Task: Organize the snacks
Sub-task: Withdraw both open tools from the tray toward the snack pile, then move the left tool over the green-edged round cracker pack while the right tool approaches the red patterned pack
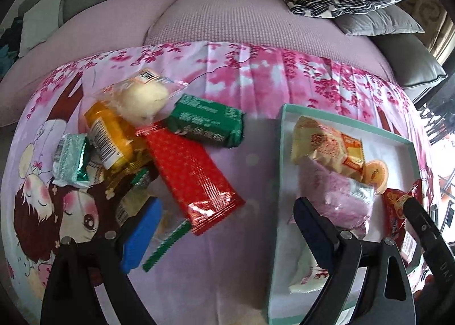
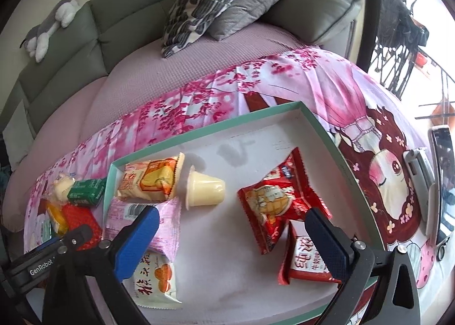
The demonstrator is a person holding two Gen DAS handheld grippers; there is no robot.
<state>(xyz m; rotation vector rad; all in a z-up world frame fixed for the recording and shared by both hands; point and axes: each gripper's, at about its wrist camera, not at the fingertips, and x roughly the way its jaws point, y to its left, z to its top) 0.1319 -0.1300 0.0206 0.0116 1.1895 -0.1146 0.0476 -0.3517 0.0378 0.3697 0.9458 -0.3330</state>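
- Currently, left gripper [image 1: 227,228]: fingers spread wide, nothing clamped between them. Its left finger [image 1: 140,235] hangs over the loose pile; its right finger [image 1: 315,234] hangs over the box's near-left wall.
- Right gripper [image 2: 231,235]: fingers fully apart, nothing between the pads. It hangs over the box interior.
- Box [image 2: 327,129]: one, shallow, teal rim, white floor, on a pink cartoon-print cloth [image 2: 284,75].
- Count inside the box, right wrist view: 6 snacks.
  - 1 orange-and-cream packet [image 2: 150,180], beyond the left finger of the right gripper.
  - 1 jelly cup [image 2: 204,190], on its side, ahead of the gap between the fingers.
  - 1 pink packet [image 2: 167,220], partly under the left finger.
  - 1 white packet with orange print [image 2: 157,279], just beside the left finger, nearer the camera.
  - 2 red packets: one [image 2: 273,202] just ahead of the right finger, one [image 2: 304,262] beside and partly behind that finger.
- Count outside the box, left wrist view: at least 6 snacks in one touching pile.
  - 1 long red packet [image 1: 193,174], ahead of the left gripper's left finger, pointing into the gap.
  - 1 green packet [image 1: 207,123].
  - 1 clear-wrapped pale bun [image 1: 143,97].
  - 1 amber packet [image 1: 113,137].
  - 1 small mint packet [image 1: 71,160].
  - 1 clear packet with green edge [image 1: 167,242], just beside the left finger.
  - More wrappers under that finger; number cannot be told.
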